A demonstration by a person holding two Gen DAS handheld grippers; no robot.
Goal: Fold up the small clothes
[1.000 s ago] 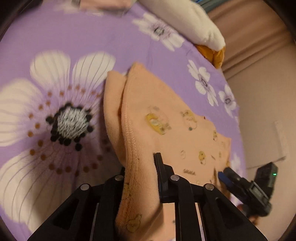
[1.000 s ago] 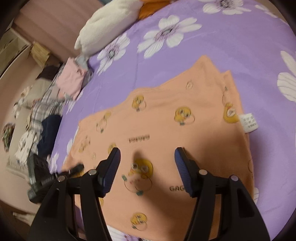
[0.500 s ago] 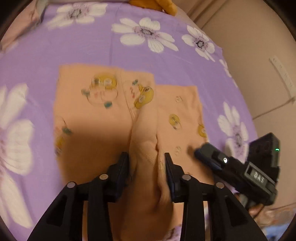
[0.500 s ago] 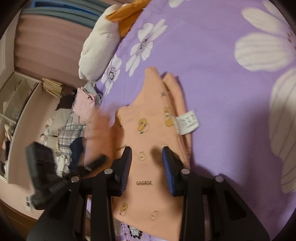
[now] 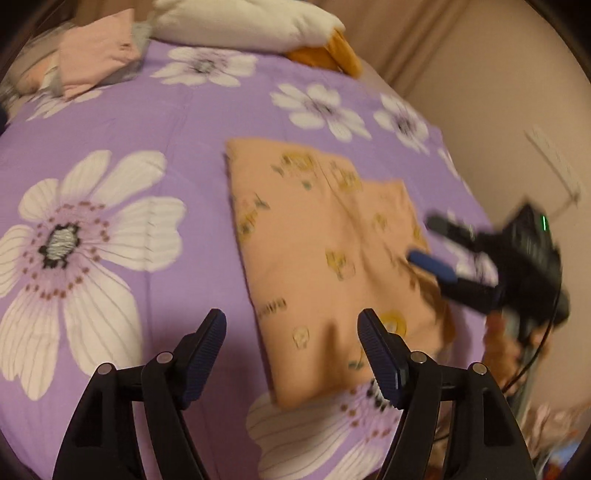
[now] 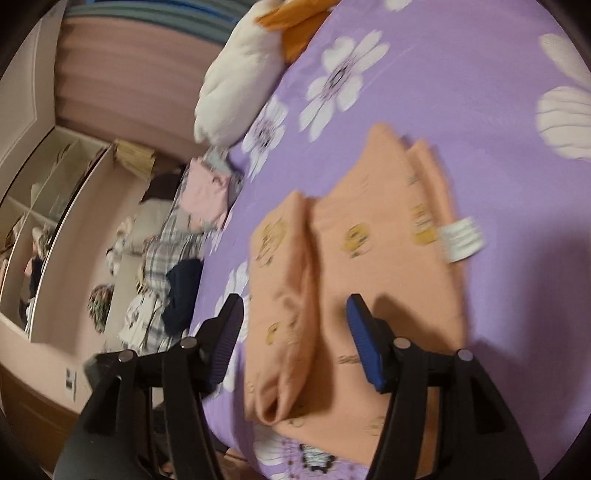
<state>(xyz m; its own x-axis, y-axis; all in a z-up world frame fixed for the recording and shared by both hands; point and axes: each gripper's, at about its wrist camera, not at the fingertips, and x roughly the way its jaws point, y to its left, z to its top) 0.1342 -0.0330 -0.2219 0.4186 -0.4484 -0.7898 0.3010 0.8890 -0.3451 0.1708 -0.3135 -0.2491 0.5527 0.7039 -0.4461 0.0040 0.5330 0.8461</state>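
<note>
Two tools are hovering over one purple bedspread [image 5: 207, 122] printed with big white flowers, which is covering the bed and carrying everything you are working on. At its far edge a white plush toy [image 5: 236, 18] with an orange part is lying, and just beside that some folded pink cloth [image 5: 96, 51] is sitting.

Near the bed's side edge, the peach garment [image 5: 321, 243] with its little yellow cartoon prints is lying flat, one side already turned over onto the middle; in the right wrist view that flap is showing as a raised roll [image 6: 284, 295] and a white care label [image 6: 461, 240] is sticking out at the opposite edge.

You are spreading the left tool [image 5: 291, 343]: its jaws are opening above the garment's near edge and gripping nothing. The right tool [image 6: 295, 325] is opening too, its jaws straddling the rolled flap without pressing on it.

So you are probably between folds. Next you would likely be wanting a fresh pinch on an unfolded edge, taking all layers together so the finished flap is not dragging loose.
</note>
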